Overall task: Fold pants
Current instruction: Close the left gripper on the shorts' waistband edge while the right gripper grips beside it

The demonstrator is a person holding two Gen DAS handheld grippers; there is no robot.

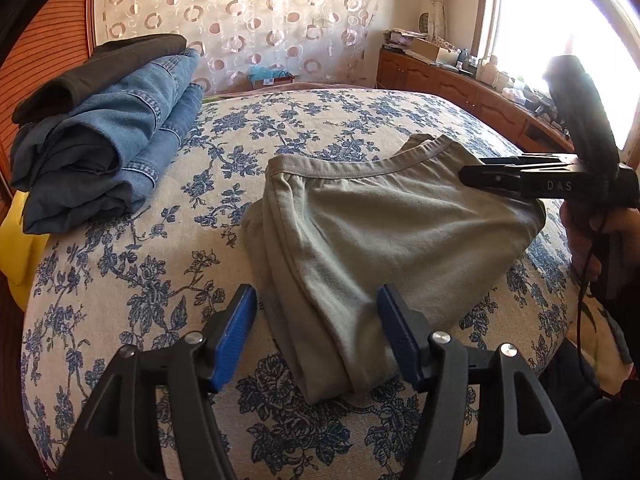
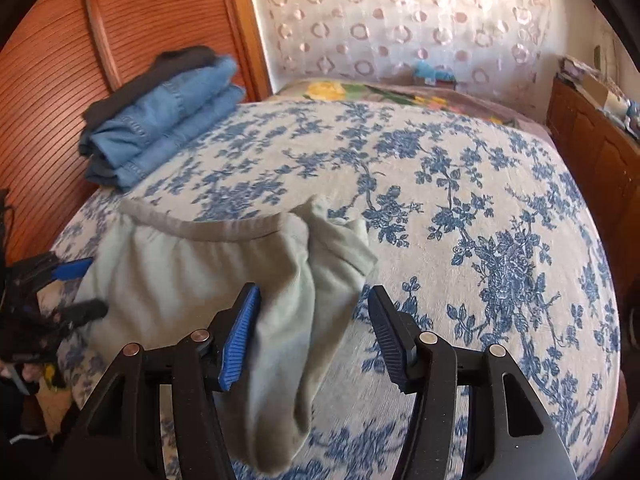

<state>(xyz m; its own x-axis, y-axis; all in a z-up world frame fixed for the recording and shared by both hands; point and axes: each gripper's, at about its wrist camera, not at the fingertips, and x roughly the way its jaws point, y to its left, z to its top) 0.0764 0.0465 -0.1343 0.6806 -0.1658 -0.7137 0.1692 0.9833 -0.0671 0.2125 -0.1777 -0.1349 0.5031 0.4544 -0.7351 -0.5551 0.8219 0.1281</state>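
Folded grey-green pants [image 1: 384,240] are left flat near the bed's [image 1: 120,300] front edge — left gripper [image 1: 318,330] and right gripper [image 2: 314,334] fingers spread wide, nothing gripped — apparently released.

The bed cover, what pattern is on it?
Blue flowers and leaves on a cream bed cover, clearest in the right wrist view.

We see daylight blowing out the window [image 1: 560,20] at right, fisheye bending every edge, the right wrist view smeared with motion blur.
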